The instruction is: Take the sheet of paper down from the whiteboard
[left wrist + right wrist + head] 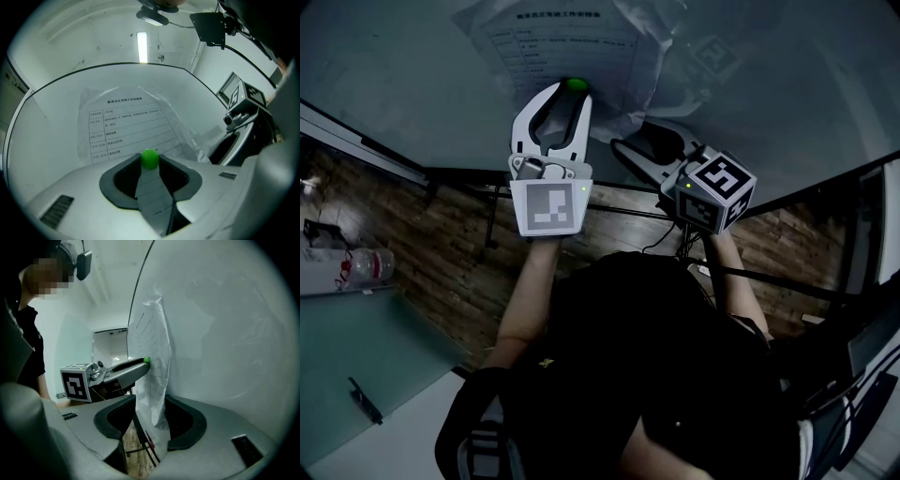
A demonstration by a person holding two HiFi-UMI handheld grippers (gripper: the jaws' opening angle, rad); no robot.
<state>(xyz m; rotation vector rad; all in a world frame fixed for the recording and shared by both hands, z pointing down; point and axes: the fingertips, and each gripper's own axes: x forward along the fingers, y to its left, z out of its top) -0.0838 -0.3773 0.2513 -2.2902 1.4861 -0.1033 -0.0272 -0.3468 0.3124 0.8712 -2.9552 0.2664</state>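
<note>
sheet of paper (129, 124) hangs on the whiteboard (51, 136), pinned near its bottom edge by a green magnet (150, 159). we have the left tool (150, 161) closed on that magnet, pinched between the tips. right tool (149, 420) sits just beside the left one with its jaws apart. the sheet's crumpled lower right corner hangs between them, and we see no pinch on it. the paper's right edge bows off the board.

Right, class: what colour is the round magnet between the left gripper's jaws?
Bright green. The magnet shows best in the left gripper view.
</note>
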